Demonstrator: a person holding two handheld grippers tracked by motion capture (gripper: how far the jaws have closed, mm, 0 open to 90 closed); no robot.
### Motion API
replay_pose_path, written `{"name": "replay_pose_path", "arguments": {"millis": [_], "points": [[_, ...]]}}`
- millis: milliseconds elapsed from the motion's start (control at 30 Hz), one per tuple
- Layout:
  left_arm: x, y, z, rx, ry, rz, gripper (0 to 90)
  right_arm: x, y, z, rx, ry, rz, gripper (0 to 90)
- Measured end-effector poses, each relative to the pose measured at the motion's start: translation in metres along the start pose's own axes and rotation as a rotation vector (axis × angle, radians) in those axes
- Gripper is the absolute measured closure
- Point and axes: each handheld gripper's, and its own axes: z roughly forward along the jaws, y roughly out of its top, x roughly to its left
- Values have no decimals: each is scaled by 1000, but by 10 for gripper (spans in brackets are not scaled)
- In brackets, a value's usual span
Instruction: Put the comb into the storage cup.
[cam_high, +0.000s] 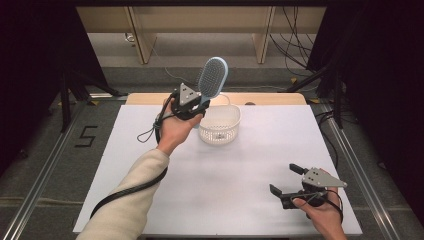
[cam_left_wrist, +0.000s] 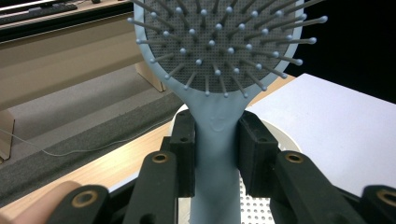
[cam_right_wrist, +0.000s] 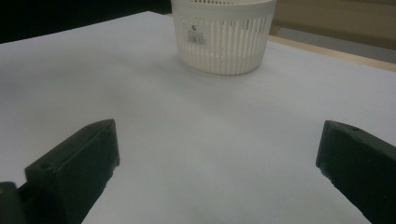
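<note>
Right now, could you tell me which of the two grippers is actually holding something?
The left gripper, raised beside the white basket: its jaws clamp the blue hairbrush by the handle. The right gripper rests low with jaws wide apart, nothing between them.

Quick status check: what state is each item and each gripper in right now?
Light blue paddle hairbrush with grey bristle pad: clamped by its handle, lifted, head up, above the basket's left edge.
White slotted plastic basket: upright on the white table sheet, looks empty.
Left gripper: shut on the hairbrush handle, raised off the table.
Right gripper: jaws wide open, nothing between them, low near the sheet's front right.
</note>
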Motion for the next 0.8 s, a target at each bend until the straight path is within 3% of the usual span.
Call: {"name": "replay_pose_path", "arguments": {"millis": [800], "points": [[1, 6, 2, -11, 4, 24, 698, 0, 0, 0, 5, -1, 1, 2]]}}
